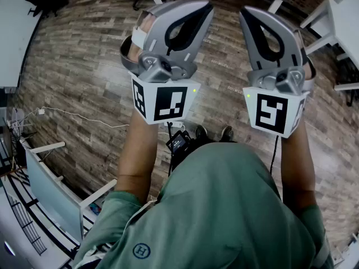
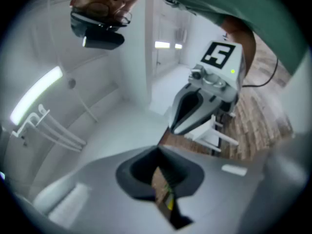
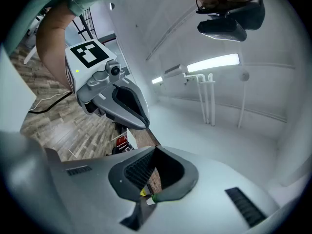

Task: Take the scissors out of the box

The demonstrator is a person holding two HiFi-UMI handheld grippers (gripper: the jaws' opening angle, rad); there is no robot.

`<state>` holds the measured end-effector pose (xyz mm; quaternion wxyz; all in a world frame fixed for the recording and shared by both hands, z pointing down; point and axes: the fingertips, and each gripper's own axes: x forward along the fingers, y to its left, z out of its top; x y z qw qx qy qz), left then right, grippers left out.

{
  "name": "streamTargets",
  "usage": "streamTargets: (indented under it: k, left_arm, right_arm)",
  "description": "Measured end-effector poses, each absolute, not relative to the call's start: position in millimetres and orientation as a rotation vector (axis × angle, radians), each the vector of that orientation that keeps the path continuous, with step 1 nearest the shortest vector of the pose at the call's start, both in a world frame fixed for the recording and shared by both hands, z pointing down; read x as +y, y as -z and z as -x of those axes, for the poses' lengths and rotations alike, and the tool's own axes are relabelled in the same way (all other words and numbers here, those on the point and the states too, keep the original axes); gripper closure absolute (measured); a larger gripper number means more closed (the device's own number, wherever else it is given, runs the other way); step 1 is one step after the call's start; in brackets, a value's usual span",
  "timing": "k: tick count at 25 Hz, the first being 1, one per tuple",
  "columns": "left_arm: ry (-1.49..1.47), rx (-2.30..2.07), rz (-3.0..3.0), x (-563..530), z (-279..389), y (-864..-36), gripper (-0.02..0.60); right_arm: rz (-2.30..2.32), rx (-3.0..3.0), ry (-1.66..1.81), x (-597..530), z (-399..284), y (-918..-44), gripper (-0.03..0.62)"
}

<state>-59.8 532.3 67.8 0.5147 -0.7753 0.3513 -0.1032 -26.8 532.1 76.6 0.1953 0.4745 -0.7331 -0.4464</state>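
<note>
No scissors and no box show in any view. I hold both grippers raised side by side above a wooden floor, jaws pointing away from me. In the head view my left gripper [image 1: 203, 9] and my right gripper [image 1: 248, 14] each have their jaws closed tip to tip, with nothing between them. The left gripper view looks up along its own shut jaws [image 2: 157, 151] at the ceiling, with the right gripper [image 2: 181, 118] beside it. Likewise, the right gripper view shows its own shut jaws [image 3: 155, 151] and the left gripper [image 3: 135, 115] nearby.
Wood-plank floor [image 1: 78, 66] lies below, with a white cable [image 1: 73, 115] across it. White tables stand at the right edge [image 1: 342, 21] and the upper left [image 1: 14, 32]. A white rack [image 1: 53, 192] is at lower left. Ceiling light strips [image 3: 212, 61] show overhead.
</note>
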Motion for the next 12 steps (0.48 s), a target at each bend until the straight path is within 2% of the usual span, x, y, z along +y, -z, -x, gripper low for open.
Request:
streamTargets:
  k: [12]
  left_arm:
    - [0.253,0.844,1.873,527.5,64.1,-71.1,0.58]
  right_arm:
    - [-1.323,-2.067,1.236,528.6,31.0,-80.1,0.588]
